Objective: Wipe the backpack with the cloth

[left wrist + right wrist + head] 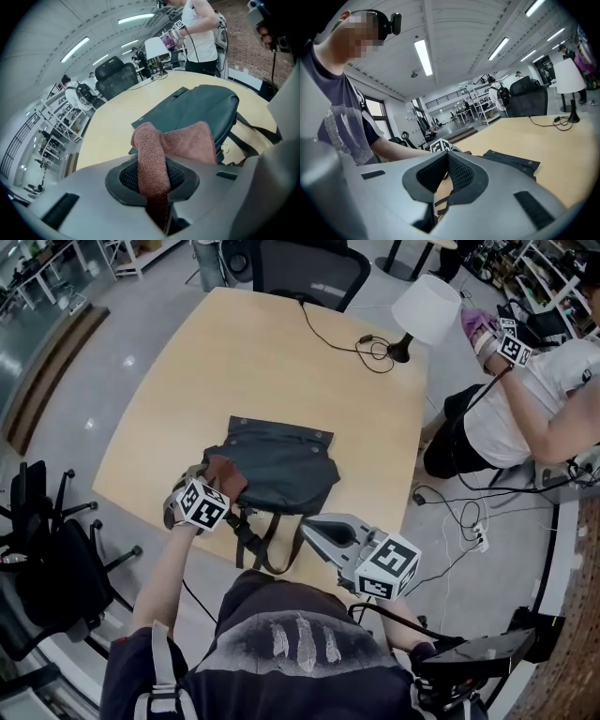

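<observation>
You are standing in an open workroom with a grey floor, at the near edge of a pale wooden bench (281, 352) that fills most of the head view. An office chair (309, 273) is pushed in at its far edge. A white lamp (427, 307) stands near the far right corner, and a dark cable (337, 338) trails from it across the bench.

The backpack (281, 470) lies flat close to the near edge, roughly midway along it, with its straps (258, 545) hanging over that edge toward you.

Your right tongs (314, 531) hover just off the bag's near right corner. They are pressed together with nothing between them, and they are not touching the bag.

Your left tongs (157, 197) are pinching a fold of the reddish-brown cloth (187, 140). The rest of the cloth is draped over the bag's near left corner.

It looks as though the wiping is at or near its start, with the cloth on one corner and most of the fabric not yet covered. Next, you probably need to press the cloth flat and drag it across toward the far right. Your free tongs could pin the bag so it doesn't slide.
</observation>
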The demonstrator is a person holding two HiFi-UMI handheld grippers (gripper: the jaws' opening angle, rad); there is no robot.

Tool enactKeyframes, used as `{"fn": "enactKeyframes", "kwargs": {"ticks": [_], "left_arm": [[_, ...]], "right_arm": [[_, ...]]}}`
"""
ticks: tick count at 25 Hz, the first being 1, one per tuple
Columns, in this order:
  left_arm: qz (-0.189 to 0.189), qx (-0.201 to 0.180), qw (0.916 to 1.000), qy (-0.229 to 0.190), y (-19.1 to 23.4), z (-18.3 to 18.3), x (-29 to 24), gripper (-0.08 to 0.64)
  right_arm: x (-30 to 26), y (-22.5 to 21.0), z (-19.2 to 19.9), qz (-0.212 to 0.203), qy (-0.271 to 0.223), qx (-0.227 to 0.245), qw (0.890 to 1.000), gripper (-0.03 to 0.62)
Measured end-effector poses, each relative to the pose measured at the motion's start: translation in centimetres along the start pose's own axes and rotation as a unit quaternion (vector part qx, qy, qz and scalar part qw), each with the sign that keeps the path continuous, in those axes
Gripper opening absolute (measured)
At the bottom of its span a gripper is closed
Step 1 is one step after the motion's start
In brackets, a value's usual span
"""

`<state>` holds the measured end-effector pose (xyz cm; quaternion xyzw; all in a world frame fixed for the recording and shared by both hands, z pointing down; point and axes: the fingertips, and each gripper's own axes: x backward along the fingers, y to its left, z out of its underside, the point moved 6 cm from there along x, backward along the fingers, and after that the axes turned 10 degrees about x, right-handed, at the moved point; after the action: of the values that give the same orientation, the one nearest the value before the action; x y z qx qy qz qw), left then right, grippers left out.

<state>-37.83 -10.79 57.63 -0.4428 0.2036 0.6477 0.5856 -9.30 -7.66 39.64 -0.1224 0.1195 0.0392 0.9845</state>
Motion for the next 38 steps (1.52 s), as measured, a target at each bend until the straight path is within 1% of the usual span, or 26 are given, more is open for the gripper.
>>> {"fn": "enactKeyframes", "kwargs": {"ticks": [2,4,6,8,9,10,12,14,16,20,23,24,27,29,30,33,34,38], "left_arm": [[-0.027,0.016,0.9993,0.022,2.9,1.2,0.1,0.058],[-0.058,0.058,0.9961,0.032,6.4,1.9,0.4,0.058],[-0.085,0.101,0.9909,0.025,9.6,1.7,0.8,0.058],[-0.116,0.11,0.9871,0.016,11.8,0.7,0.9,0.058],[-0.126,0.108,0.986,0.013,12.5,0.1,0.6,0.058],[-0.128,0.106,0.986,0.012,12.7,-0.4,0.2,0.058],[-0.108,0.092,0.9896,0.024,11.8,-1.2,-1.7,0.058],[-0.075,0.071,0.9937,0.042,9.7,-1.8,-4.3,0.058],[-0.046,0.059,0.9957,0.055,7.3,-2.4,-6.2,0.058],[-0.016,0.039,0.9973,0.06,4.6,-3.9,-7.7,0.058],[0.001,0.002,0.9971,0.076,3.2,-5.1,-8.1,0.058],[0.008,-0.002,0.9969,0.079,2.9,-5.5,-8.1,0.058],[0.031,0.008,0.9962,0.081,1.9,-6.6,-8.0,0.058],[0.043,0.007,0.9954,0.086,1.4,-7.0,-8.0,0.058],[0.055,0.013,0.9948,0.085,1.2,-7.3,-7.9,0.058],[0.092,0.049,0.9915,0.078,0.3,-8.9,-7.0,0.058],[0.1,0.054,0.9904,0.079,-0.3,-9.4,-6.9,0.058],[0.127,0.04,0.988,0.079,-3.0,-10.9,-7.1,0.058]], "right_arm": [[-0.1,-0.1,0.1,0.008,0.003,-0.002,1.0,0.003],[-0.2,-0.2,0.1,0.018,0.007,0.0,1.0,0.003],[-0.2,-0.3,0.1,0.028,0.011,0.001,1.0,0.003],[-0.1,-0.4,0.0,0.035,0.013,0.001,0.999,0.003],[-0.1,-0.4,0.0,0.036,0.012,0.0,0.999,0.003],[-0.1,-0.5,-0.1,0.037,0.008,-0.002,0.999,0.003],[0.1,-0.6,-0.2,0.039,-0.002,-0.009,0.999,0.003],[0.4,-0.6,-0.2,0.047,-0.005,-0.015,0.999,0.003],[0.9,-0.7,-0.1,0.059,-0.003,-0.017,0.998,0.003],[2.3,-1.0,0.5,0.086,-0.005,-0.029,0.996,0.003],[3.7,-1.5,1.4,0.108,-0.011,-0.049,0.993,0.003],[4.1,-1.6,1.7,0.112,-0.013,-0.054,0.992,0.003],[4.7,-1.7,2.1,0.113,-0.017,-0.056,0.992,0.003],[5.0,-1.8,2.4,0.113,-0.018,-0.059,0.992,0.003],[5.2,-2.0,2.6,0.114,-0.018,-0.06,0.991,0.003],[5.6,-2.3,2.7,0.114,-0.019,-0.06,0.991,0.003],[5.8,-2.3,2.7,0.114,-0.019,-0.059,0.992,0.003],[6.6,-2.4,2.8,0.117,-0.027,-0.063,0.991,0.003]]}}
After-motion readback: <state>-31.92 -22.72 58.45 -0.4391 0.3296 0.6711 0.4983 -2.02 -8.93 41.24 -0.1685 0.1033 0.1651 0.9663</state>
